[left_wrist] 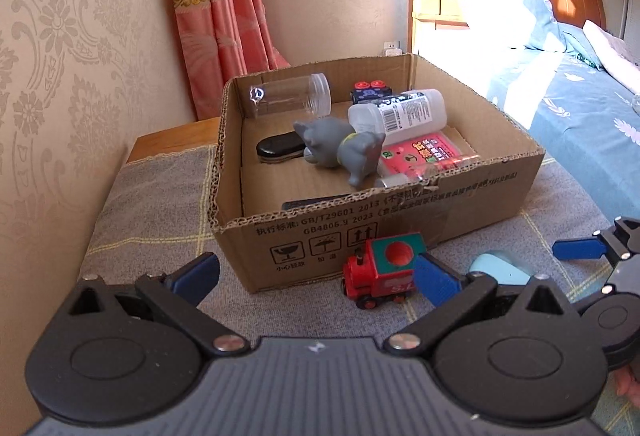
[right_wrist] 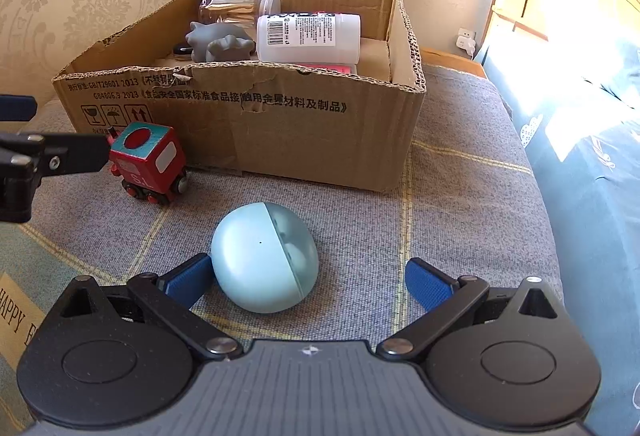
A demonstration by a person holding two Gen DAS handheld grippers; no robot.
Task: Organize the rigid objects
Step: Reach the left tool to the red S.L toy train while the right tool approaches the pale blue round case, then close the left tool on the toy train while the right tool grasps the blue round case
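Corrugated cardboard box (right_wrist: pixel 280 123), glossy painted toy train (right_wrist: pixel 150 163), smooth matt plastic case (right_wrist: pixel 256 264), on coarse woven cloth (right_wrist: pixel 460 203).

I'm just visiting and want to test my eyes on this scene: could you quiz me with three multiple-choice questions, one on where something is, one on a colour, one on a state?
1. Where is the toy train?
A. Inside the cardboard box
B. On the cloth in front of the cardboard box
C. On the bed

2. What colour is the round case?
A. Pale blue-green
B. Yellow
C. Black

3. How does the right gripper stand?
A. Shut on the case
B. Shut on nothing
C. Open around the case

Answers: 1 B, its wheels rest on the cloth by the box's front wall. 2 A, both halves show that tint. 3 C, the blue fingers stand wide apart.
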